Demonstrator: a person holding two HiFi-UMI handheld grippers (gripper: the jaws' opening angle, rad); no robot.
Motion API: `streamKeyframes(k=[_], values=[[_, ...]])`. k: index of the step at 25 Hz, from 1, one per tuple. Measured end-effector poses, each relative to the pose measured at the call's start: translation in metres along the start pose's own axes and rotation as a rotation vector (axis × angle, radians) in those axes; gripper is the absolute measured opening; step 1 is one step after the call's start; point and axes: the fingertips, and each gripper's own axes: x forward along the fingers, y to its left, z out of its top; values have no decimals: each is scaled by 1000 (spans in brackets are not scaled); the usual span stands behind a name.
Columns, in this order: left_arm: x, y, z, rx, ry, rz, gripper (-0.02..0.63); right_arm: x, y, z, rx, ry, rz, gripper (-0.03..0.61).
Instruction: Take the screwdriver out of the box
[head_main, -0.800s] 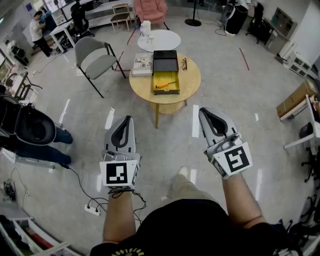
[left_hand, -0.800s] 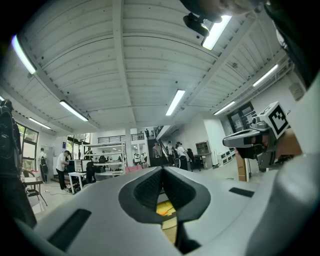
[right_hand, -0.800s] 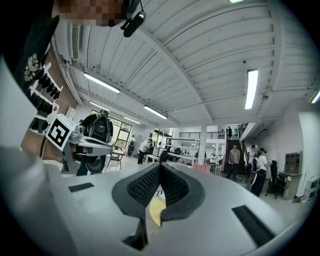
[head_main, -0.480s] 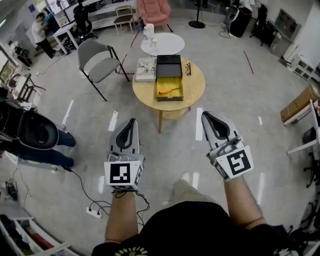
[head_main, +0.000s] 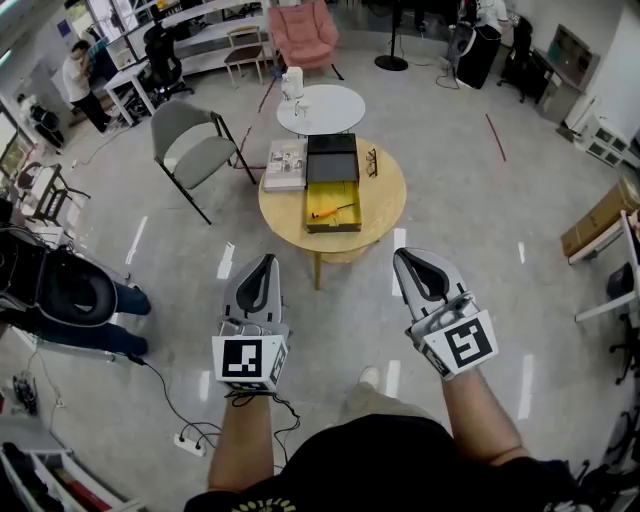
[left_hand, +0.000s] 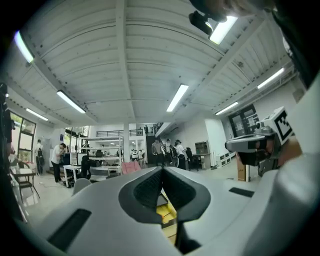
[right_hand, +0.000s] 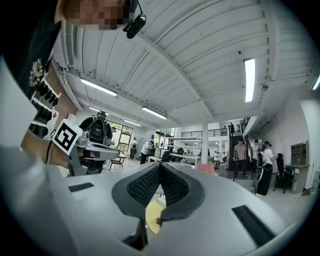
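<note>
Room: grey-floored workshop hall; a grey folding chair (head_main: 195, 140) and a round white side table (head_main: 320, 108) stood beyond the work area.
Desk: round wooden desk (head_main: 385, 205), ahead of both tongs and well apart from them.
Box: open black box with yellow lining (head_main: 345, 192), sat on the desk, lid folded back.
Screwdriver: orange-handled screwdriver (head_main: 325, 212), lay inside the box's yellow compartment, untouched.
Beside box: white printed booklet (head_main: 286, 163) lay at its left; dark-framed spectacles (head_main: 371, 160) at its right.
Left tongs: left tongs (head_main: 266, 262), were held level, jaws together, nothing between them.
Right tongs: right tongs (head_main: 405, 256), were held level, jaws together, likewise empty.
</note>
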Motion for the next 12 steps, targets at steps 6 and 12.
streamKeyframes(k=[6,12], values=[[32,3,0,7,10,15,14,18,-31,-5,22,5,2,15],[62,7,4,-20,-2,42,14,32,-64,1,11,-11,11,15]])
